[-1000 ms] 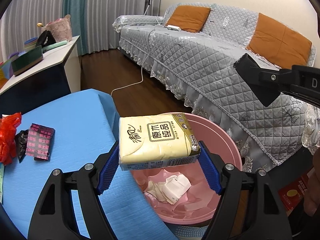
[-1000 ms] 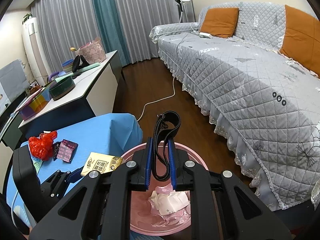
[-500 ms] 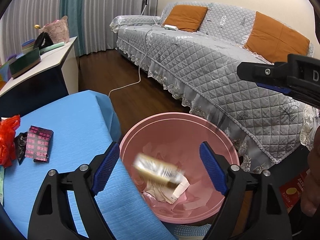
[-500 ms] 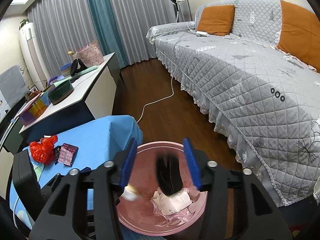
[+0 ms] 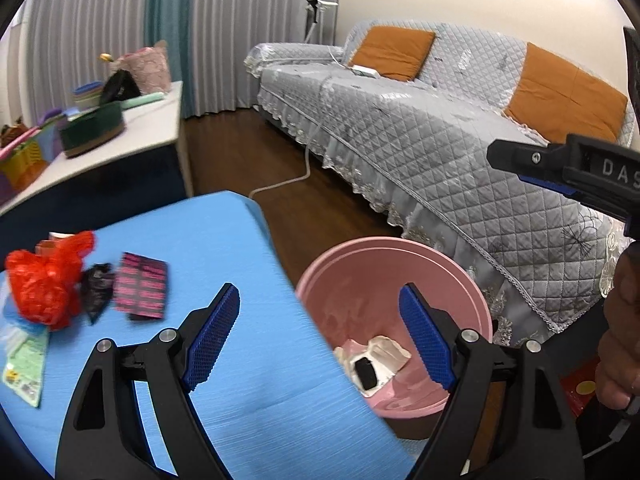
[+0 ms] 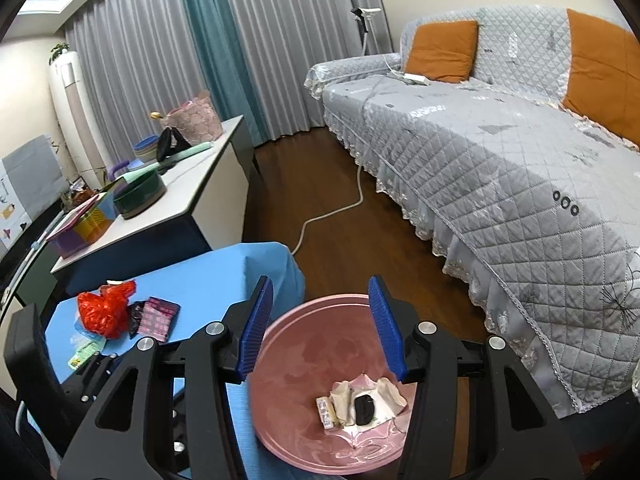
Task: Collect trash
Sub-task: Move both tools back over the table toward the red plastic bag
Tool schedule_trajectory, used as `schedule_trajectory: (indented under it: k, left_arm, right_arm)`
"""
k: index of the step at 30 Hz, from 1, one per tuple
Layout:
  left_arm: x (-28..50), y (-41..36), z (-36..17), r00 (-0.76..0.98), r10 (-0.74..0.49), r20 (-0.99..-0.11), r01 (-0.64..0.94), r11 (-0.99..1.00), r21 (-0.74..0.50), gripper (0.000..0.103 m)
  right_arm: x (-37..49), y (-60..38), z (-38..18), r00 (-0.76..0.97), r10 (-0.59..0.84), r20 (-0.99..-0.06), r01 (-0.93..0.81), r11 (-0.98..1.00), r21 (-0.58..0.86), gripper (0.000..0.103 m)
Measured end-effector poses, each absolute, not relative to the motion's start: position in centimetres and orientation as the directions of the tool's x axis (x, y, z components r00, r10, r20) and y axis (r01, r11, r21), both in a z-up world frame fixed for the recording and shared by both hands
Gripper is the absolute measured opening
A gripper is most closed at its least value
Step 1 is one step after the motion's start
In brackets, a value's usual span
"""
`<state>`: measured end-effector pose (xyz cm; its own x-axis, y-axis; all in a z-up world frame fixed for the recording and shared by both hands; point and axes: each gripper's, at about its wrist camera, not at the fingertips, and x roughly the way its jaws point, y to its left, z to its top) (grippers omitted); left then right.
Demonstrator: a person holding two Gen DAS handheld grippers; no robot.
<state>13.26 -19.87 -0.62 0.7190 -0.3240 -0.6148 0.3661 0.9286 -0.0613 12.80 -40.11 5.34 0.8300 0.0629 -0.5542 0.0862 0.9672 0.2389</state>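
Note:
A pink bin (image 5: 404,264) (image 6: 304,344) stands on the floor beside the blue table (image 5: 208,248) (image 6: 192,280). White tissue trash (image 6: 380,396) and a black item (image 6: 365,409) (image 5: 366,372) lie in its bottom. My left gripper (image 5: 320,336) is open and empty over the table edge and bin. My right gripper (image 6: 322,328) is open and empty above the bin. On the table lie a red plastic bag (image 5: 44,284) (image 6: 104,314), a black wrapper (image 5: 94,290), a pink-patterned packet (image 5: 142,290) (image 6: 158,318) and a green packet (image 5: 26,364).
A grey quilted sofa (image 5: 440,140) (image 6: 500,168) with orange cushions stands to the right. A white cable (image 6: 332,212) crosses the wood floor. A white side table (image 6: 180,192) with boxes and bowls stands at the back left. The right gripper's body (image 5: 568,176) shows at the right.
My left gripper opened and dropped the tissue pack into the bin. My right gripper opened and dropped the black strap into the bin. Both are now empty, and the left has swung leftwards.

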Motion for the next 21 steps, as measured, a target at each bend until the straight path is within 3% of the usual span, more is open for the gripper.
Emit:
schedule_trajectory:
  k: [21]
  left_arm:
    - [11.9, -1.9, 6.8, 0.837, -0.134, -0.531, 0.139, 0.990, -0.032, 0.078]
  right_arm:
    - [12.5, -29.4, 7.9, 0.845, 0.169, -0.507, -0.062, 0.973, 0.220, 0.051]
